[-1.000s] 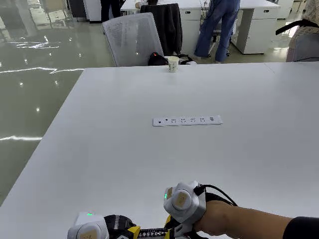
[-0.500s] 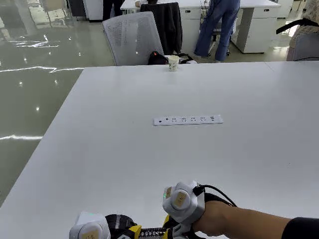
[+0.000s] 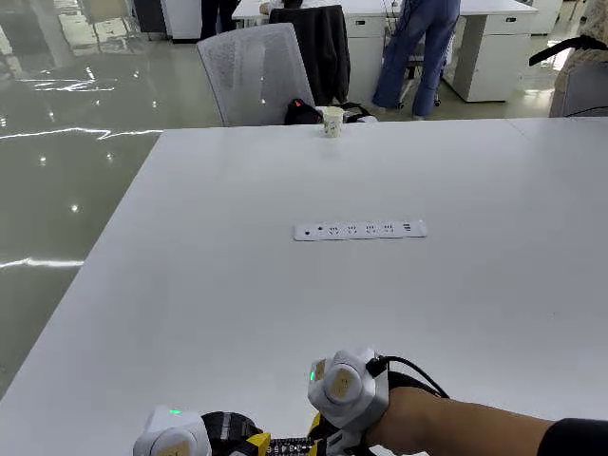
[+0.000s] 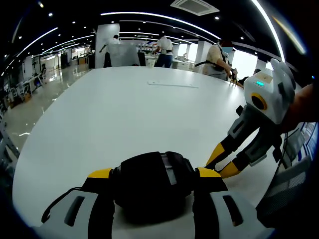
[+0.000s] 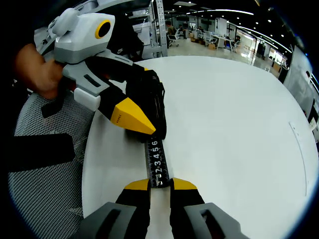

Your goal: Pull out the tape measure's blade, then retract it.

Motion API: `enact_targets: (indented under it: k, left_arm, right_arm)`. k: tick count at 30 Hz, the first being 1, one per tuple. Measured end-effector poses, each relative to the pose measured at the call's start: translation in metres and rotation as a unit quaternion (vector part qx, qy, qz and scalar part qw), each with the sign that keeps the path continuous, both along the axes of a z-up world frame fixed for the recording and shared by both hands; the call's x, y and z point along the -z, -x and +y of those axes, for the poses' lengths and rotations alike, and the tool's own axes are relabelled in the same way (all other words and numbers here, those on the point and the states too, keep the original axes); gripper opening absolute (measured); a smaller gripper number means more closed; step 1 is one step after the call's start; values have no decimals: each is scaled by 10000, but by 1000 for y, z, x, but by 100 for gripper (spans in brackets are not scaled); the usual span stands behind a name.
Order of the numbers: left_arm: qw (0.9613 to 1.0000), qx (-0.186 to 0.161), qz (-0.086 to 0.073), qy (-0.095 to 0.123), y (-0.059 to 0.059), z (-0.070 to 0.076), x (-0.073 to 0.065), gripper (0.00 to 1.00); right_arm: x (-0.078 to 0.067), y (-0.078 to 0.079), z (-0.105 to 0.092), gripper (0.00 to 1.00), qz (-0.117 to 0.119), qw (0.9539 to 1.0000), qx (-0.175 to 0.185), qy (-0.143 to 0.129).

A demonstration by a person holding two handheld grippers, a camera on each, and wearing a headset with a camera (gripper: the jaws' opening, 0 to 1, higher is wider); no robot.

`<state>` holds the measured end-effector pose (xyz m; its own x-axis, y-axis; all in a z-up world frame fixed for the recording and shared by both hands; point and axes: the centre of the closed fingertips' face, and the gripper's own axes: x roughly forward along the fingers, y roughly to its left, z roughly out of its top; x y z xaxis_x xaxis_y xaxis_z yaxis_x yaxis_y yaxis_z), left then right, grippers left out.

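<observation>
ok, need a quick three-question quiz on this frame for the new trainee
1. True or false: the left claw is shut on the tape measure case.
2. What does the right claw pinch? A) the blade B) a pen C) a screwdriver
3. Which lies nearer the claws on the table: the power strip or the paper cup?
Key: 1 true; 2 A; 3 the power strip.
</observation>
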<state>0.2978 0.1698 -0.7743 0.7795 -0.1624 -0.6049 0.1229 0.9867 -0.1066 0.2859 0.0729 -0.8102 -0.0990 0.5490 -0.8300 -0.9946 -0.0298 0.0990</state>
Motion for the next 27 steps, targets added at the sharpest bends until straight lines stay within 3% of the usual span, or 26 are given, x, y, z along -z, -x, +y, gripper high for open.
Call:
enact_targets:
  k: [22,27]
  left_arm:
    - [10000,-13,8,7,0,1,1,59]
    - [10000,-20,-2,10,0,0,0,59]
  right_arm:
    - [-1,2,8,12,-110,9998,-129,-119]
    - [-2,3,9,12,-32,9999,-71,-145]
